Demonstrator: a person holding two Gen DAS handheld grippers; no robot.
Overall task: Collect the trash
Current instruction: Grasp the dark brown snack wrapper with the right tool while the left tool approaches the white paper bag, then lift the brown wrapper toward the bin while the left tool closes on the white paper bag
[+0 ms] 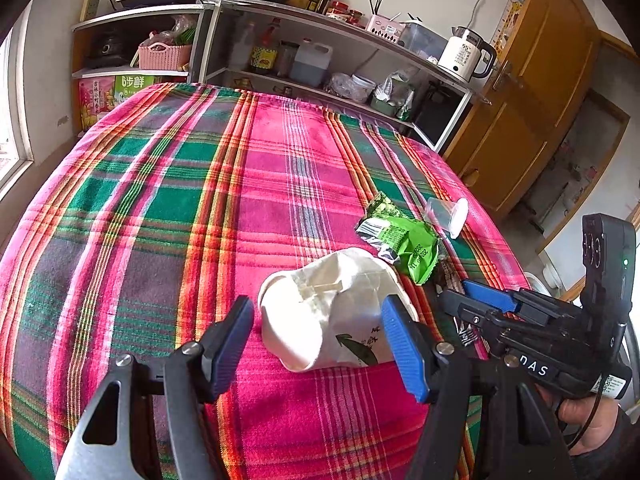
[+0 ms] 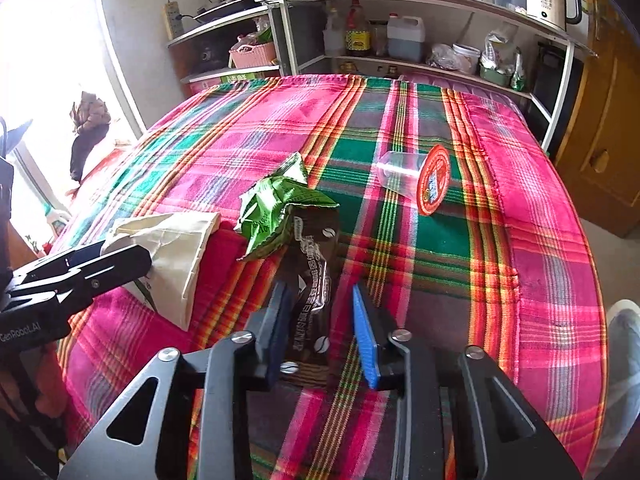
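Right wrist: right tongs [image 2: 322, 326] astride brown wrapper [image 2: 314, 276], unclamped; left tongs [image 1: 318, 344] open around bag [image 1: 332, 312].

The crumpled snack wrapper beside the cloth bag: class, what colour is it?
Bright green wrapper with a silvery inside, clearest in the left wrist view.

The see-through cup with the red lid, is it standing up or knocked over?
Knocked over. The clear cup lies on its side on the plaid tablecloth, its red lid facing sideways rather than up.
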